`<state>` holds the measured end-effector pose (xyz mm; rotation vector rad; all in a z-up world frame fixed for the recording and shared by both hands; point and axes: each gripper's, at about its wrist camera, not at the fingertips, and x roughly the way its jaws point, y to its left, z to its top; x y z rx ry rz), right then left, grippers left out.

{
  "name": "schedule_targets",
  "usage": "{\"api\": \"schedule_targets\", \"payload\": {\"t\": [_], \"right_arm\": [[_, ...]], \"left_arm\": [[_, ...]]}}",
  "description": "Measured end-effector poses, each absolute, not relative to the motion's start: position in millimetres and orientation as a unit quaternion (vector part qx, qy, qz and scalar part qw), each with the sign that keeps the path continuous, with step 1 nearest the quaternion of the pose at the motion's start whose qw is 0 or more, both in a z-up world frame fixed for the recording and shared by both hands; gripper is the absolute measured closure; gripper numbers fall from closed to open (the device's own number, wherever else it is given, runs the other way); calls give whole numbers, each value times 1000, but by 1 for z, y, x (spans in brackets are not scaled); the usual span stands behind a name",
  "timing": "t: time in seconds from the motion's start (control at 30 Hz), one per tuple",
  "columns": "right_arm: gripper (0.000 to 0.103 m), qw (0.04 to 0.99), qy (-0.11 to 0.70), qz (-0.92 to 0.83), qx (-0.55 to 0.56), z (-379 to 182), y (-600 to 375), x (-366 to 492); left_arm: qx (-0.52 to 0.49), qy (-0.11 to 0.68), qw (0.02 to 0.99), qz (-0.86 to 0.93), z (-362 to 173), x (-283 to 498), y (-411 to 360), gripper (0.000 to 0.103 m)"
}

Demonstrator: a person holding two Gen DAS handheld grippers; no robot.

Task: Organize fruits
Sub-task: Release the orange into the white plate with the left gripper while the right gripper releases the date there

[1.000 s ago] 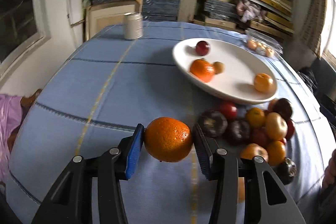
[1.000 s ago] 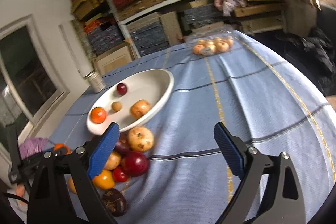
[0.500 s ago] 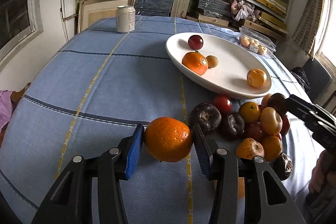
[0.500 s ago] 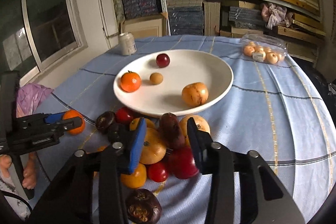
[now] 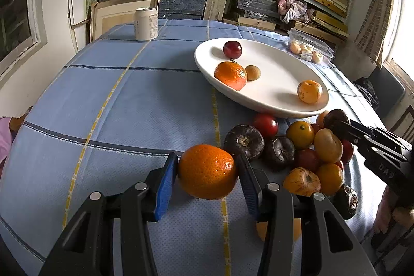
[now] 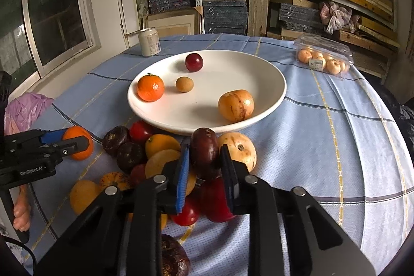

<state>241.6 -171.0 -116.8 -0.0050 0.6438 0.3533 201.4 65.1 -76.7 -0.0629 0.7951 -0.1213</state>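
A round orange (image 5: 207,171) sits clamped between blue pads, clear of the cloth. A dark purple oval fruit (image 6: 204,153) stands upright between the other pads, atop the near heap of mixed fruit (image 6: 155,154). On the far white plate (image 6: 269,95) lie a tangerine (image 6: 150,87), a red plum (image 6: 194,62), a small brown fruit (image 6: 184,84) and a yellow-brown one (image 6: 235,104).

One white plate (image 6: 271,74) holds four fruits: one tangerine (image 6: 150,87), one dark red plum (image 6: 194,62), one small brown fruit (image 6: 184,84), one yellow-brown fruit (image 6: 235,105). One can (image 6: 149,42), one clear punnet (image 6: 323,56), two grippers.
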Motion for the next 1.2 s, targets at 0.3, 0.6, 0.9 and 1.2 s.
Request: {"api": "schedule_targets", "payload": {"t": [0.3, 0.6, 0.9, 1.2], "right_arm": [[81, 944, 270, 172, 77, -72, -213, 237], [81, 953, 236, 169, 89, -20, -214, 298], [81, 933, 313, 167, 67, -61, -188, 371], [79, 924, 346, 153, 57, -88, -188, 387]], "left_arm": [[-46, 376, 923, -69, -47, 220, 66, 55], [-15, 353, 933, -64, -5, 301, 36, 55], [-32, 399, 915, -56, -37, 379, 27, 55], [-35, 414, 908, -59, -55, 398, 29, 55]]}}
